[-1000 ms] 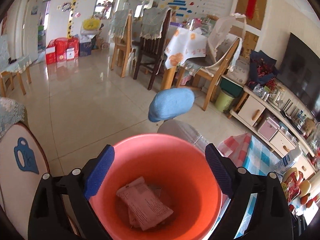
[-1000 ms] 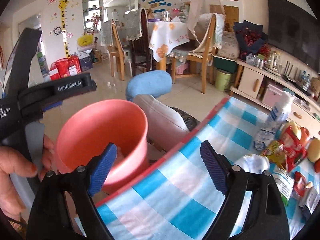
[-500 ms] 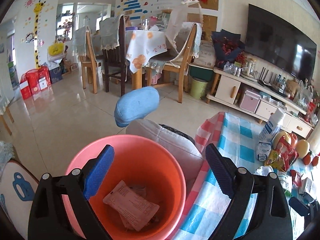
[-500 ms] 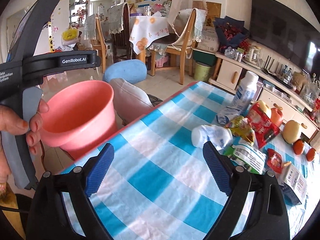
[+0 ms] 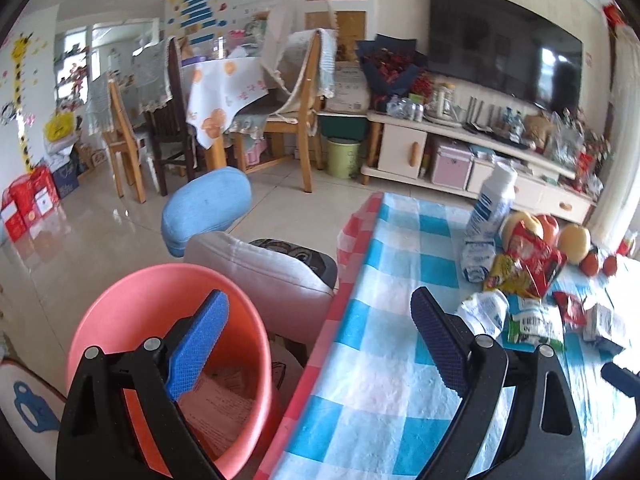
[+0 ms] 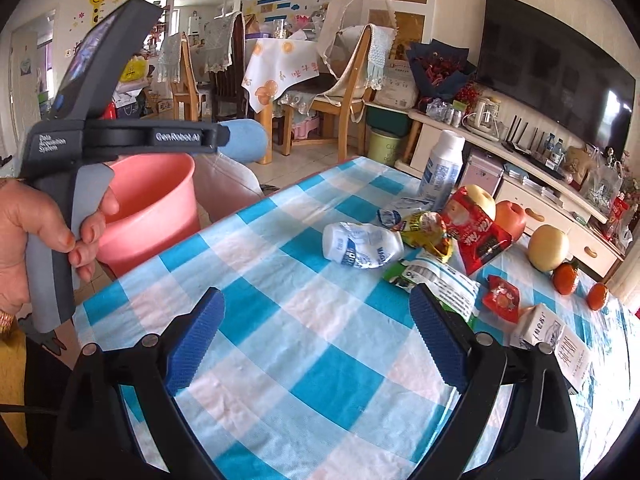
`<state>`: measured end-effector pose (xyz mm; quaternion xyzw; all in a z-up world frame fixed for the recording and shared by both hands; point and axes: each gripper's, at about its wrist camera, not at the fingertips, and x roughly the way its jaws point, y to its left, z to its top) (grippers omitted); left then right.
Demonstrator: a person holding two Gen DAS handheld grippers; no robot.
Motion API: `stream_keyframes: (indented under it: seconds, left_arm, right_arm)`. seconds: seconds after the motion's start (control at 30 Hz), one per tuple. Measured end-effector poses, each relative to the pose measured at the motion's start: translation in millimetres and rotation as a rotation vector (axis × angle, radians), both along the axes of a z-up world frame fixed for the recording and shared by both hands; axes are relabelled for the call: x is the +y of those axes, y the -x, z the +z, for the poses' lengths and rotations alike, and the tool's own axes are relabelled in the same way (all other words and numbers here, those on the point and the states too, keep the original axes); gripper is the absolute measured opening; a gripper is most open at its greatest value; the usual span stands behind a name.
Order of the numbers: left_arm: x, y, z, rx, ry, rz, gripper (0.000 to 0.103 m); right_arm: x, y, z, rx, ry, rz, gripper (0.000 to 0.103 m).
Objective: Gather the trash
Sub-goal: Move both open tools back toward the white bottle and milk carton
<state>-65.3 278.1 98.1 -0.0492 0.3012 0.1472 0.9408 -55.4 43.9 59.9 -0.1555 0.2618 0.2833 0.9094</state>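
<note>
Right gripper (image 6: 316, 340) nearest, over the checked tablecloth (image 6: 320, 384): jaws opening, nothing between them. Left gripper (image 5: 320, 344) also spread wide and empty, beside the pink bin (image 5: 120, 312), which stands off the table edge and holds a few flat paper wrappers (image 5: 224, 404). Partly done, I judge. Farther on, crushed bottle (image 6: 360, 246), wrappers and cartons remain on the table.

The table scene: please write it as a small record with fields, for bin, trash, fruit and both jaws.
bin: pink bucket beside the table, papers inside
trash: crushed bottle, wrappers, carton on the cloth
fruit: apples, oranges
left gripper: jaws open, empty
right gripper: jaws opening, empty
</note>
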Motion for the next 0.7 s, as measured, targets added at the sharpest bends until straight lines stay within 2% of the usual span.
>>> stream_keyframes:
  seconds: [0.17, 0.33, 0.57, 0.7]
  left_arm:
    - [-28, -13, -11, 0.048, -0.059, -0.063, 0.092]
    - [-49, -18, -15, 0.056, -0.088, -0.118, 0.092]
    - [-70, -24, -20, 0.058, -0.087, -0.172, 0.092]
    - [-81, -28, -21, 0.053, -0.051, -0.219, 0.092]
  right_arm:
    - [-16, 3, 1, -0.032, 0.008, -0.009, 0.099]
    - [-34, 1, -1, -0.036, -0.001, -0.033, 0.099]
    - [-62, -10, -9, 0.016, -0.004, -0.071, 0.099]
    - [-79, -14, -10, 0.025, -0.005, -0.087, 0.099]
